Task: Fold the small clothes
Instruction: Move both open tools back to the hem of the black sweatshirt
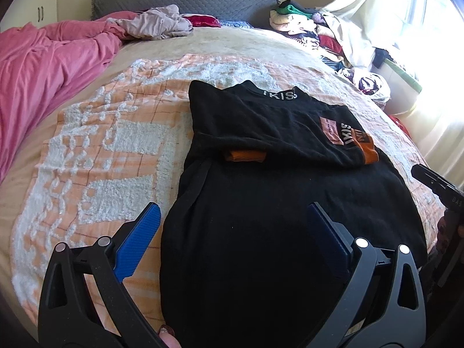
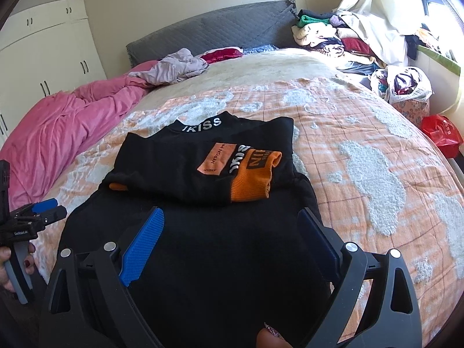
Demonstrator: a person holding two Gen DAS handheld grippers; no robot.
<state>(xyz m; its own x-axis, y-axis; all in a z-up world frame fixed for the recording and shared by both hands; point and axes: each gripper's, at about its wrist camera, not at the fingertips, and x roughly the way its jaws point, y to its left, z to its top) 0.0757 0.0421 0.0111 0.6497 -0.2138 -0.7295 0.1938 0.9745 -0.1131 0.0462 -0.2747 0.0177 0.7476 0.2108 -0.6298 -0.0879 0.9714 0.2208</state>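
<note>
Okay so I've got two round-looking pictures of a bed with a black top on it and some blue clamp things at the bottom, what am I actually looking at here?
No robot: a person holds one two-finger clamp tool in each hand, each carrying a wide-angle camera. One picture looks along the left gripper, the other along the right gripper. Both stand open with blue pads and hold nothing. On the orange-and-white textured blanket lies a black sweater with orange cuffs and white lettering, its sleeves folded across its chest. Farther back are a crumpled pink duvet and a pile of mixed clothes.
</note>
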